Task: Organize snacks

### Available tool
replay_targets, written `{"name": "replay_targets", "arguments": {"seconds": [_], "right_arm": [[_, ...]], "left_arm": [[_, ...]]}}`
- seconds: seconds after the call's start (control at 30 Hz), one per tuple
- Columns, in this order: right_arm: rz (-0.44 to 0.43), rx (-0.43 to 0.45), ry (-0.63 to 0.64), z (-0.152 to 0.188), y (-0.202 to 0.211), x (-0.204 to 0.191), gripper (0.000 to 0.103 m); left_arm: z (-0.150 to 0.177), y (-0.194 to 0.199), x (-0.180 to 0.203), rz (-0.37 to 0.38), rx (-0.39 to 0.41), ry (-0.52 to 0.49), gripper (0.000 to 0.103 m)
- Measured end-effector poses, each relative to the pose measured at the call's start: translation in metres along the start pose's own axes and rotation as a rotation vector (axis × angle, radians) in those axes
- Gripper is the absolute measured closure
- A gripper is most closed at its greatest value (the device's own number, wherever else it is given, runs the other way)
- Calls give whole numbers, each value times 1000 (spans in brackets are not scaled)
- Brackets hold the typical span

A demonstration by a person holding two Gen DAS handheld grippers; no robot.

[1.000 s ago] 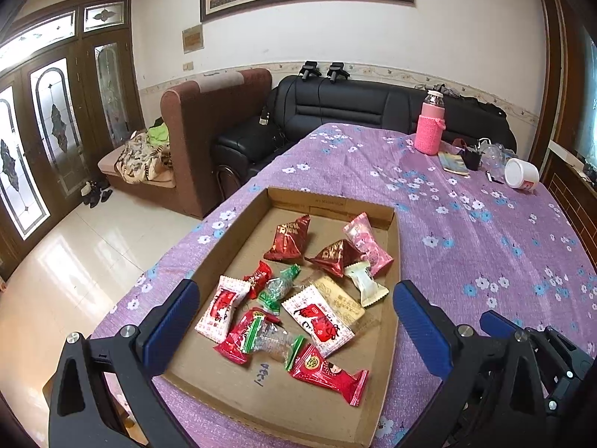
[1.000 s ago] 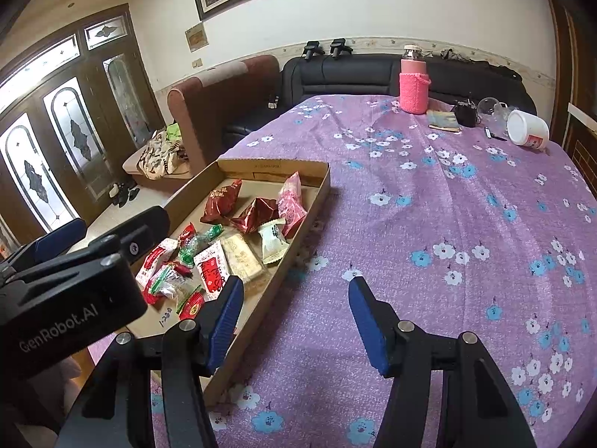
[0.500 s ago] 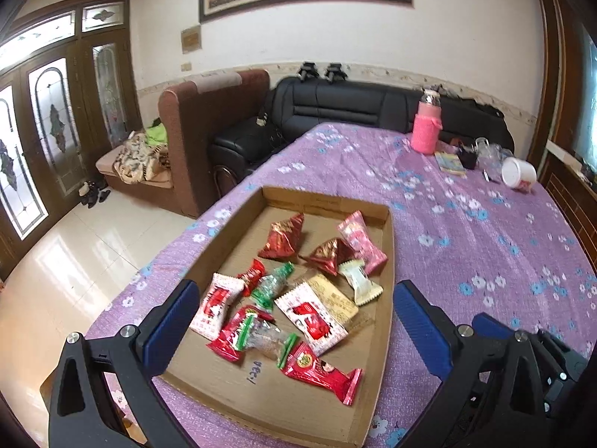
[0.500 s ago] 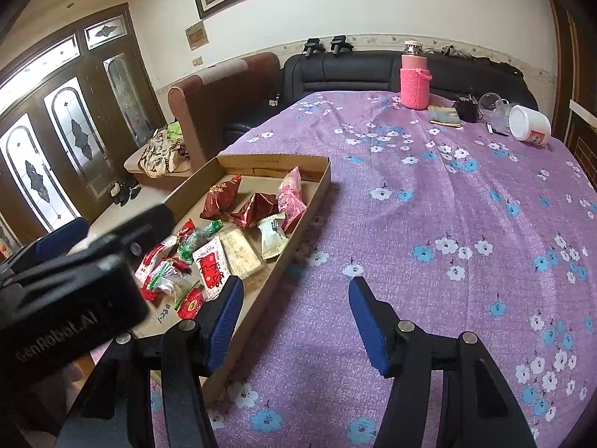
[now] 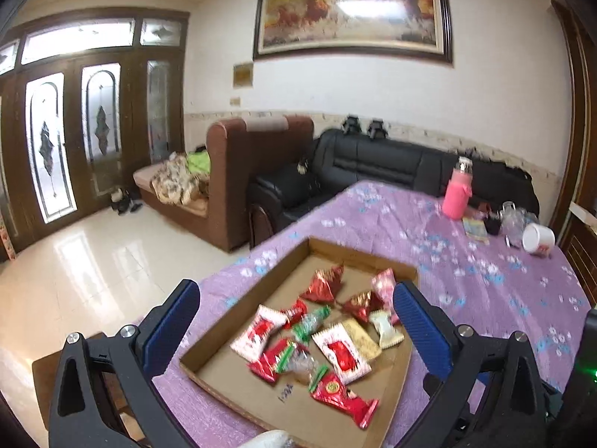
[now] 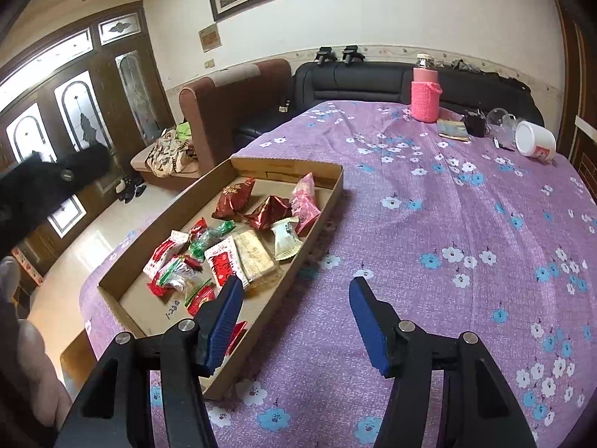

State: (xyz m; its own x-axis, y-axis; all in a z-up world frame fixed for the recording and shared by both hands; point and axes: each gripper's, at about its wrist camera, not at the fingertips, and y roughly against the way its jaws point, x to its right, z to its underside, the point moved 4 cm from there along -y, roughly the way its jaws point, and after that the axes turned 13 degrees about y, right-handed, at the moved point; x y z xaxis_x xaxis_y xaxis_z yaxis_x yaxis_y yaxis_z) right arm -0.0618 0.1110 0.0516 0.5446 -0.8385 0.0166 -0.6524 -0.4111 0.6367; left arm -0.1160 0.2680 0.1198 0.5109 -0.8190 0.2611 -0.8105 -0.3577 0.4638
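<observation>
A shallow cardboard tray (image 5: 261,287) (image 6: 328,201) lies on the purple flowered tablecloth (image 6: 447,224). It holds several wrapped snacks: red foil pyramids (image 5: 322,280) (image 6: 235,198), a pink packet (image 6: 304,201), a white-and-red packet (image 5: 341,349) (image 6: 222,261), a beige bar (image 6: 255,255), and green-twist candies (image 5: 309,323). My left gripper (image 5: 296,319) is open and empty, raised over the tray's near end. My right gripper (image 6: 294,310) is open and empty, above the tray's right wall and the cloth beside it.
At the table's far end stand a pink-sleeved bottle (image 6: 425,93), a small book (image 6: 453,128), a dark object (image 6: 475,123), a clear glass item (image 6: 500,117) and a tipped white cup (image 6: 535,142). A black sofa (image 5: 373,164) and brown armchair (image 5: 242,171) lie beyond.
My left gripper has risen and tilted up, so the tray sits lower and smaller in its view. My right gripper has barely moved. Both stay open.
</observation>
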Motion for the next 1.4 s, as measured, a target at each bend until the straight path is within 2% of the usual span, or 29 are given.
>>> {"name": "replay_targets", "arguments": {"seconds": [0.1, 0.2, 0.53, 1.4], "right_arm": [[2, 1, 17, 0, 0, -5, 39], [7, 3, 31, 0, 0, -8, 39], [4, -8, 38, 1, -3, -13, 38], [-4, -25, 37, 4, -11, -14, 36]], "left_arm": [[5, -11, -3, 18, -75, 23, 0], [10, -15, -3, 20, -107, 24, 0], [18, -24, -3, 8, -126, 19, 0], [31, -40, 0, 27, -233, 7, 0]]}}
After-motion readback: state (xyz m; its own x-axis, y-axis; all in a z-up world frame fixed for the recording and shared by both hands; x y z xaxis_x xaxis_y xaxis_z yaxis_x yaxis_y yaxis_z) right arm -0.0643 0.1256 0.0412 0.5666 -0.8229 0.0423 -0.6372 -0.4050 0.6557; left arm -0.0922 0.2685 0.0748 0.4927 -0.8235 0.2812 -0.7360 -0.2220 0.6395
